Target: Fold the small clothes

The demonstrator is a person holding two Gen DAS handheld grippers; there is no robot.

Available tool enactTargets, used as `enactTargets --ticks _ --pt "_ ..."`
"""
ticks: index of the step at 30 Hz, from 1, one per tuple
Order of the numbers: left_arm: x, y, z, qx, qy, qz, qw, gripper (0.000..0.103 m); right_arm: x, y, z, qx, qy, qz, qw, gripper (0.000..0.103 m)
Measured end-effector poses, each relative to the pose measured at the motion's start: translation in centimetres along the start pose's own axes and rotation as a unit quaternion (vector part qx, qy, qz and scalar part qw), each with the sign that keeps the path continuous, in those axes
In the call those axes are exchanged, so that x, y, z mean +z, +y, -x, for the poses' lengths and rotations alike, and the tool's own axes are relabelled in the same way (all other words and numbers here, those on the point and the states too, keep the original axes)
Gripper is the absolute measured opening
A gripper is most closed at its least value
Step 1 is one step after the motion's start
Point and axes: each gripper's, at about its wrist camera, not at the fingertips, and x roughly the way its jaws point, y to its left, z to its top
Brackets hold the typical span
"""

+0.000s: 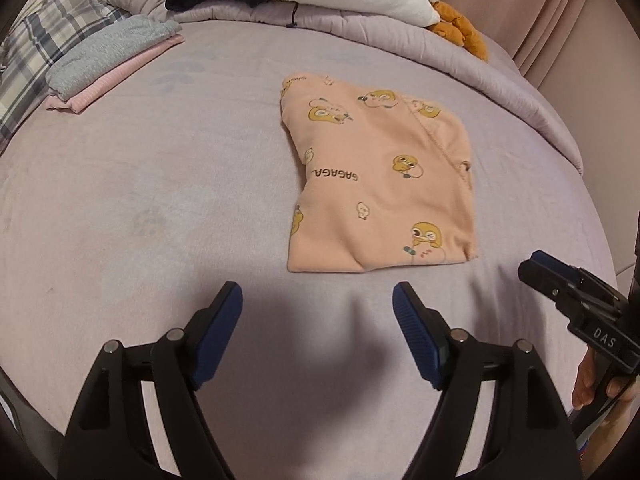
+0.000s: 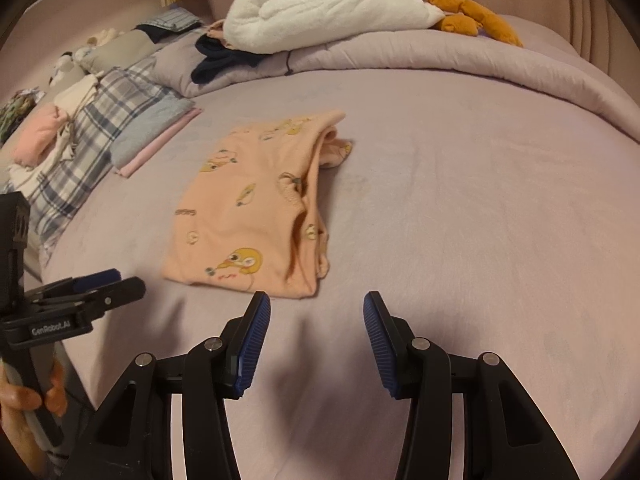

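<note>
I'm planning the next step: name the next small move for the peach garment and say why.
Probably lift it onto the folded pile at the left. The peach garment already lies folded on the bed, and the left gripper and right gripper both hang open and empty just short of its near edge.

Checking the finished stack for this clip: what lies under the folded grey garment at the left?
A folded pink garment lies directly under the grey garment, its edge sticking out in front. Both rest on the lilac bedcover. Whether anything else is hidden beneath cannot be seen.

peach garment (yellow duck print), lilac bedspread, plaid pillow.
</note>
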Motion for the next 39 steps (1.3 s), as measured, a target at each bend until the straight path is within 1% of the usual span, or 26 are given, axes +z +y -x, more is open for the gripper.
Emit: enactTargets --ticks 1,2,3,6,7,8,9,11,14,16,18,20,21,23,26,30,33,36,39 --pt "-0.1 -0.2 0.3 0.000 -0.003 -0.001 1.0000 0.079 0.0 0.1 0.3 0.001 -0.001 0.001 1.000 0.053" --pt "-0.1 -0.3 0.6 0.001 -0.006 -0.002 1.0000 0.079 -0.1 0.3 0.5 0.002 -0.003 0.002 1.000 0.061" --pt "-0.1 -0.4 0.8 0.002 -0.008 -0.002 1.0000 0.080 -0.1 0.4 0.7 0.002 -0.005 0.002 1.000 0.063" --pt "-0.3 -0.6 1.4 0.004 -0.014 0.000 0.9999 0.084 -0.3 0.7 1.4 0.008 -0.011 0.004 1.000 0.065" --pt "-0.3 -0.6 1.6 0.009 -0.014 0.001 0.9999 0.088 -0.3 0.8 1.5 0.009 -0.012 0.005 1.000 0.065" --pt "-0.4 -0.6 1.7 0.015 -0.015 0.003 0.9998 0.091 -0.3 0.9 1.7 0.010 -0.013 0.006 1.000 0.066" --pt "-0.4 -0.6 1.9 0.019 -0.018 0.006 0.9996 0.091 -0.3 1.0 1.9 0.011 -0.014 0.008 1.000 0.067" --pt "-0.5 -0.6 2.2 0.031 -0.020 0.011 0.9993 0.094 -0.5 1.2 2.1 0.013 -0.014 0.011 1.000 0.075" --pt "-0.7 -0.6 2.4 0.053 -0.021 0.013 0.9983 0.098 -0.7 1.4 2.3 0.019 -0.009 0.014 1.000 0.077" --pt "-0.8 -0.6 2.8 0.056 -0.025 0.015 0.9980 0.101 -0.9 1.6 2.4 0.020 -0.009 0.018 1.000 0.080" --pt "-1.0 -0.7 3.1 0.057 -0.029 0.014 0.9978 0.102 -1.0 1.8 2.6 0.022 -0.011 0.020 1.000 0.084" --pt "-1.1 -1.0 3.6 0.065 -0.033 0.007 0.9973 0.102 -1.0 2.0 2.9 0.026 -0.014 0.022 0.999 0.092" --pt "-1.2 -1.1 3.8 0.068 -0.036 0.004 0.9971 0.102 -1.1 2.2 3.1 0.025 -0.017 0.024 0.999 0.094" --pt "-1.2 -1.4 4.2 0.074 -0.039 -0.002 0.9965 0.102 -1.1 2.5 3.6 0.022 -0.026 0.028 0.999 0.100" --pt "-1.3 -1.8 4.7 0.083 -0.042 -0.009 0.9956 0.102 -1.0 2.8 4.2 0.019 -0.040 0.032 0.998 0.101" --pt "-1.4 -2.2 5.4 0.085 -0.045 -0.015 0.9953 0.102 -0.9 3.3 4.8 0.011 -0.052 0.037 0.998 0.102" --pt "-1.5 -2.3 5.8 0.077 -0.042 -0.015 0.9960 0.102 -0.7 3.5 5.1 0.002 -0.058 0.036 0.998 0.102" --pt "-1.5 -2.2 6.3 0.066 -0.041 -0.010 0.9969 0.102 -0.4 3.9 5.2 -0.012 -0.054 0.035 0.998 0.102" --pt "-1.4 -1.9 6.9 0.058 -0.043 -0.003 0.9974 0.102 -0.4 4.2 5.6 -0.016 -0.059 0.034 0.998 0.102"
